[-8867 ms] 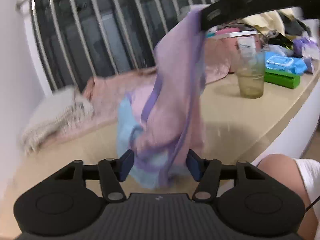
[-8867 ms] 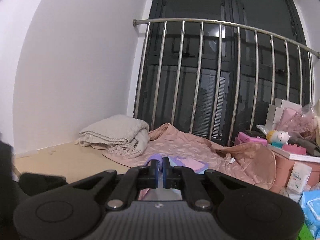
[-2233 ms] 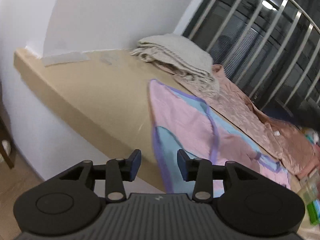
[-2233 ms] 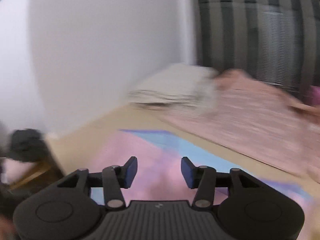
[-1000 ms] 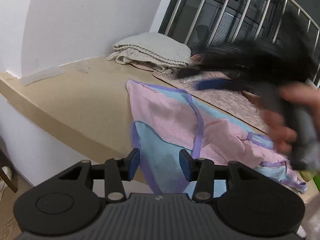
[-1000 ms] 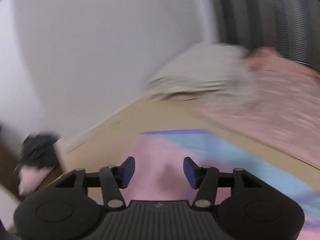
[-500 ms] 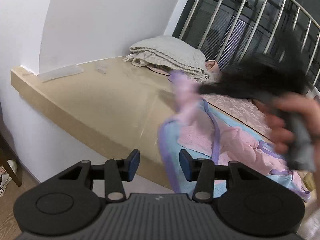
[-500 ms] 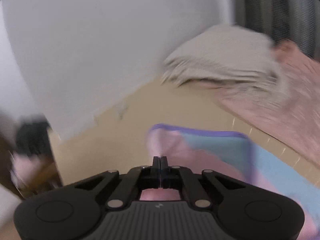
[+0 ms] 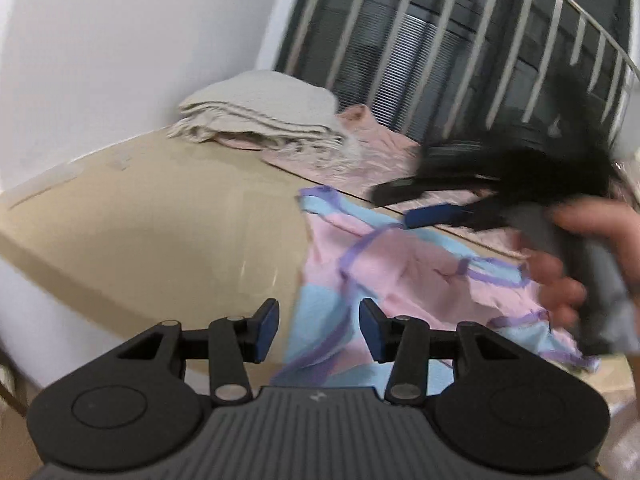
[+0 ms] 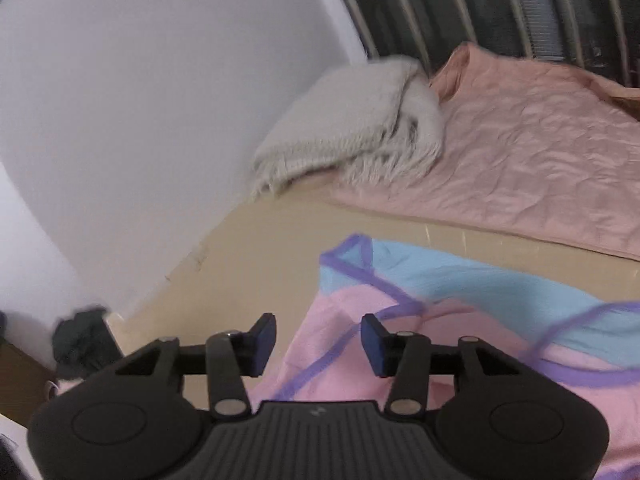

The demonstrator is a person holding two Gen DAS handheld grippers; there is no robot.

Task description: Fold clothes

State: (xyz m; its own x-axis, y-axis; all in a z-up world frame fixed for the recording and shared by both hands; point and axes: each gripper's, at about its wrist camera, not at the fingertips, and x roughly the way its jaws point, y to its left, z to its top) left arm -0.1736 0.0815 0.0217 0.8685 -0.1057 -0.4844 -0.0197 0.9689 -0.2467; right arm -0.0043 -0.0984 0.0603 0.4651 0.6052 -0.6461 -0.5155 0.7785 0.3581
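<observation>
A pink and light-blue garment (image 9: 400,264) with purple trim lies on the beige table (image 9: 160,216), its left part folded over with the blue side up. My left gripper (image 9: 318,330) hovers open over the garment's near edge at the table front, nothing between its pads. My right gripper (image 10: 318,334) is just above the pink cloth (image 10: 400,368), its jaws opening; the fabric lies below them, not pinched. In the left wrist view the right gripper (image 9: 412,204) is blurred over the garment's far edge, held by a hand (image 9: 560,284).
A folded grey fringed blanket (image 10: 352,120) sits at the back by the white wall, partly on a pink quilted cloth (image 10: 520,160). Metal window bars (image 9: 440,40) stand behind. The table's front edge (image 9: 100,304) drops off at the left.
The right gripper shut on the garment's left corner, carried it to the right and over, then let go and now stands open. The left gripper stayed open and shifted slightly.
</observation>
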